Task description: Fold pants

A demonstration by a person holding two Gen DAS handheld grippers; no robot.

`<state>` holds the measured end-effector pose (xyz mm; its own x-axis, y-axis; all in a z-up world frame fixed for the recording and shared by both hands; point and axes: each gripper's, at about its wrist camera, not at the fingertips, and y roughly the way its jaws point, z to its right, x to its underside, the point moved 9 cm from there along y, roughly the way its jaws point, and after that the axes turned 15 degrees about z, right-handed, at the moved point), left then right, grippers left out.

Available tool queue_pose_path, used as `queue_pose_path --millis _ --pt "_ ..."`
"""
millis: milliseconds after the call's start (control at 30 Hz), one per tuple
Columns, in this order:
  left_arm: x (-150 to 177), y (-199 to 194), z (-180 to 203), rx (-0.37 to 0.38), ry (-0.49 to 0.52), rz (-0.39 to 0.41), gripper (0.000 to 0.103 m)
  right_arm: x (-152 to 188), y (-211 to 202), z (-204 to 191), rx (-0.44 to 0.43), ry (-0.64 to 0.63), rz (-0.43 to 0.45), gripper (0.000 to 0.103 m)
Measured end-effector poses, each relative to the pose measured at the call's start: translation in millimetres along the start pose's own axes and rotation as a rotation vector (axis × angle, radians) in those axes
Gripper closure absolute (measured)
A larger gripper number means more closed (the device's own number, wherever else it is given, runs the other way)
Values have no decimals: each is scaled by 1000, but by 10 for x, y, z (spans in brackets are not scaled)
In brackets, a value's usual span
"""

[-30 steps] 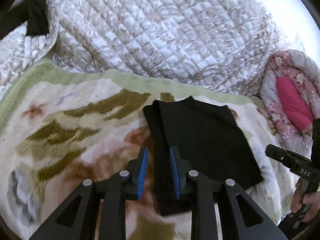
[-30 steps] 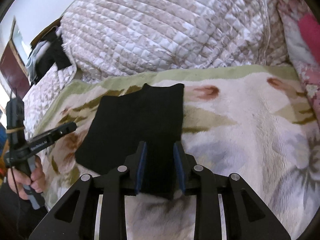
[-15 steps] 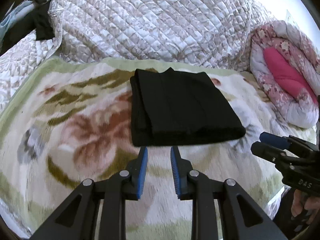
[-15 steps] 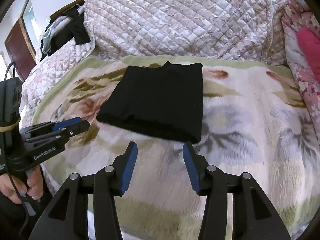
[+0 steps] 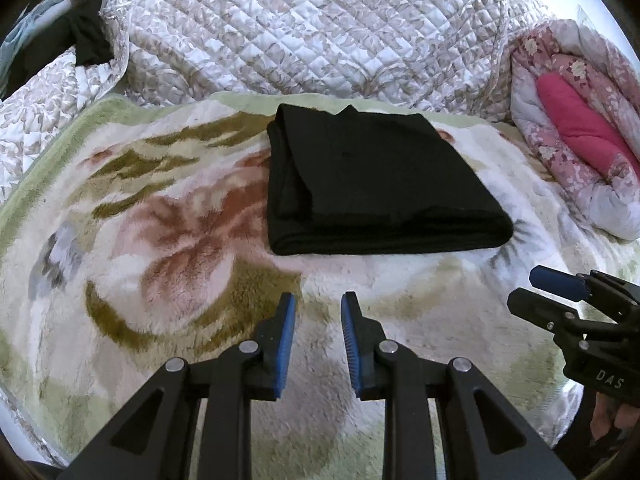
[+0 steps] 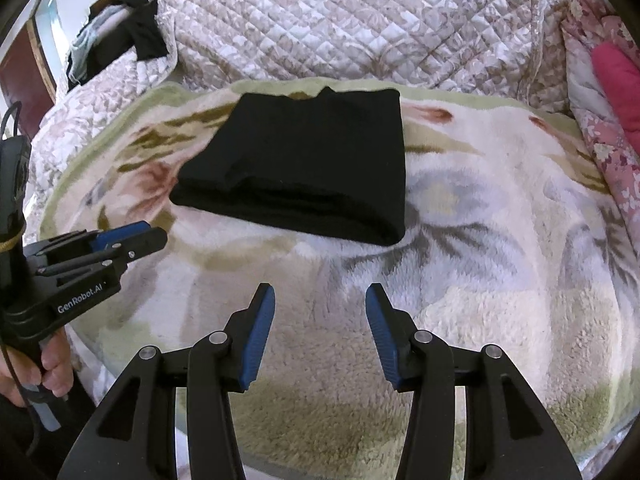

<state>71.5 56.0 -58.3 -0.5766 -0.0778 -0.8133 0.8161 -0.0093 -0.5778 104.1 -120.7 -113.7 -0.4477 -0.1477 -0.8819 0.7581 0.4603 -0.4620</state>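
The black pants (image 5: 376,184) lie folded into a thick rectangle on the floral fleece blanket (image 5: 160,240), fold edge toward me. My left gripper (image 5: 318,300) hovers over the blanket short of that near edge, open a narrow gap with nothing between its blue pads. My right gripper (image 6: 320,292) is also short of the pants (image 6: 304,168), open wider and empty. Each gripper shows in the other's view: the right gripper (image 5: 548,292) at the right edge, the left gripper (image 6: 136,240) at the left, held by a hand.
A bulky quilted cover (image 5: 300,28) rises behind the blanket. A rolled pink floral duvet (image 5: 572,136) lies at the right. Dark clothes (image 5: 84,36) are heaped at the far left. A brown door or cabinet (image 6: 16,64) stands beyond the bed's left side.
Both grippers have drawn back from the near edge of the pants, which now lie clear of them. The right gripper's jaws have spread wider; the left's gap is unchanged.
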Motion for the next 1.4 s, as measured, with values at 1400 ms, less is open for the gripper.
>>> queue_pose_path --millis 1400 --pt "109 191 84 5 31 -14 56 90 258 53 24 -7 -35 42"
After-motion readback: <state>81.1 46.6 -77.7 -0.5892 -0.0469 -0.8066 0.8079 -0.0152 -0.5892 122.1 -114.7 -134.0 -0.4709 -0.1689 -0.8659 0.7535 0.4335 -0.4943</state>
